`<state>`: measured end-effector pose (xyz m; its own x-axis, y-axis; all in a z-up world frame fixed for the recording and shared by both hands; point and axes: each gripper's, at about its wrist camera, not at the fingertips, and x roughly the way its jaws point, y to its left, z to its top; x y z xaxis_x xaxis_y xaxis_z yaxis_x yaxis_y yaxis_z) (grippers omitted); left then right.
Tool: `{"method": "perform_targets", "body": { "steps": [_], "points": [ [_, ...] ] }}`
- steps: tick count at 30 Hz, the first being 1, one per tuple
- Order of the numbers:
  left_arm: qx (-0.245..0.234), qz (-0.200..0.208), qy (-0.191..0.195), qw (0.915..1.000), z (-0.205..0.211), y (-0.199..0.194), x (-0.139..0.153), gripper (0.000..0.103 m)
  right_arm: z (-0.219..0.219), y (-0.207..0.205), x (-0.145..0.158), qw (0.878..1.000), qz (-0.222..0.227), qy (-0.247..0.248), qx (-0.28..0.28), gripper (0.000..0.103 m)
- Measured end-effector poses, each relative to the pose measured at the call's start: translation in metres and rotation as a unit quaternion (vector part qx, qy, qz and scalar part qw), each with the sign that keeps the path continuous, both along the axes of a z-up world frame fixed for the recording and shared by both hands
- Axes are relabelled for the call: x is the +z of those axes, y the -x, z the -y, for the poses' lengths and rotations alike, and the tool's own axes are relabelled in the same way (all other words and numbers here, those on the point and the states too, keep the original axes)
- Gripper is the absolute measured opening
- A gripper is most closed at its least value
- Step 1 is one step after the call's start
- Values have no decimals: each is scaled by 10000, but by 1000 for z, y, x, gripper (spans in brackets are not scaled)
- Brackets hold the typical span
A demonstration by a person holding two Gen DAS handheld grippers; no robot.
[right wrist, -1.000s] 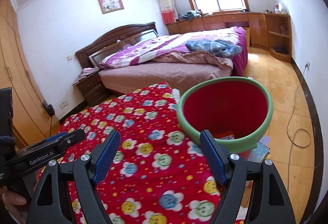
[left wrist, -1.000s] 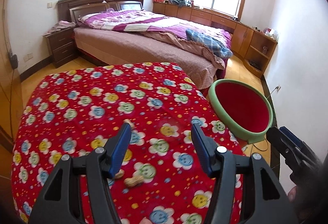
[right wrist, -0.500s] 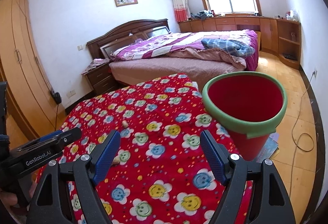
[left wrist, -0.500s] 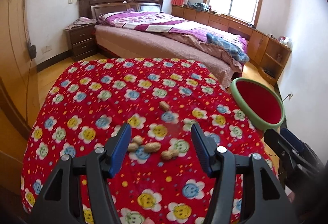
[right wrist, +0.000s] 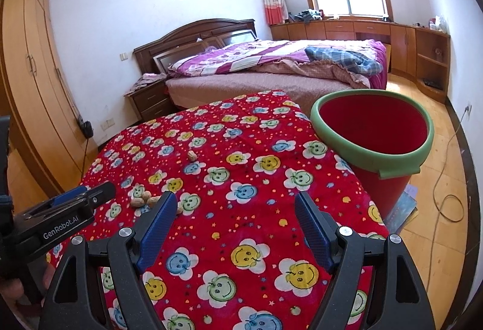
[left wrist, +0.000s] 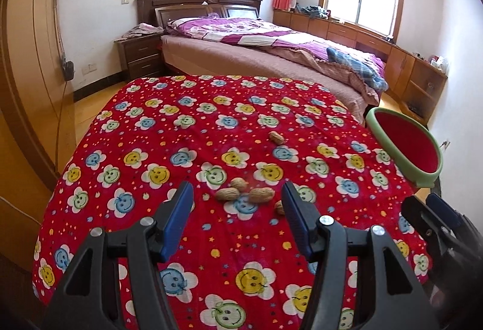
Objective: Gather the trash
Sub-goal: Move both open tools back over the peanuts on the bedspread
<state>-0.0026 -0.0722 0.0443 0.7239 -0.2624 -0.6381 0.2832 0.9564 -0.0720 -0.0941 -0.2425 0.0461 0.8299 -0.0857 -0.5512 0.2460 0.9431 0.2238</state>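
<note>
While the peanuts (left wrist: 245, 193) lie clustered at the centre of the left wrist view, just ahead of the left hand-held gripper (left wrist: 237, 203), its jaws hang open and empty above the desk (left wrist: 145, 149) with its red flowered cloth. One stray peanut (left wrist: 276, 137) sits further up. At right, the red bin (right wrist: 372, 131) stands beside the desk; the right hand-held gripper (right wrist: 235, 211) gapes empty too.
</note>
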Motion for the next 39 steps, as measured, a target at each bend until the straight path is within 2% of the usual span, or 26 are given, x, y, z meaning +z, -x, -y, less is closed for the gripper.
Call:
{"method": "perform_targets", "body": {
  "steps": [39],
  "points": [
    [38,100,-46,9999,3,2,-2,60,0,-3,-3,9999,-68,-74,19,81]
  ]
}}
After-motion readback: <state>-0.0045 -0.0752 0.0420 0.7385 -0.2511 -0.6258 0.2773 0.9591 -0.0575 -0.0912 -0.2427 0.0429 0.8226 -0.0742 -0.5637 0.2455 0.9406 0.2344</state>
